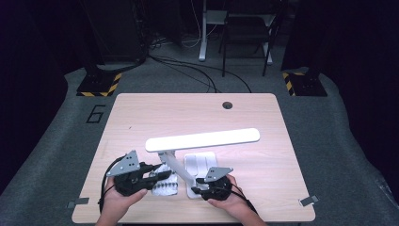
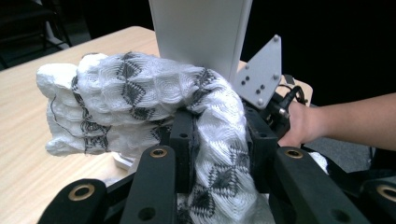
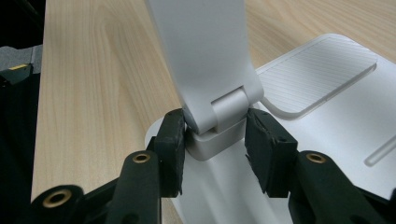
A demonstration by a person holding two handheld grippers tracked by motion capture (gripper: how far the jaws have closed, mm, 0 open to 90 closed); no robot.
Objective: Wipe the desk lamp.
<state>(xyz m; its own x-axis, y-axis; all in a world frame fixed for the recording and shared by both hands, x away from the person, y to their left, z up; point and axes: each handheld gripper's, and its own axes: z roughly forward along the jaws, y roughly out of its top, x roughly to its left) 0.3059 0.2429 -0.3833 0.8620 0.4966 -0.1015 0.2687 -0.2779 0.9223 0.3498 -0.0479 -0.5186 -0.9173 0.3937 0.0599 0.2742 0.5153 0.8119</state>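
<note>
left gripper (image 2: 219, 135): I've clamped the white-and-grey knitted cloth (image 2: 140, 102)
right gripper (image 3: 215, 140): I'm pinching the white plastic desk lamp (image 1: 202, 140) at its hinge
progress: lamp steadied, wiping seemingly not begun

light: table (image 1: 141, 113) evenly lit from above; surroundings dark | glare: lamp head (image 1: 202, 140) overexposed | focus: near jaws soft

Each hand is carrying a black tool: the left tool (image 1: 157, 175) and the right tool (image 1: 196, 189) are each wearing a grey three-cornered plate on top, studded with small screws. Brass-ringed holes are showing along the black jaw arms, behind thick dark pads. A black cable is trailing from each tool's rear, and the forearms are showing no sleeves.
</note>
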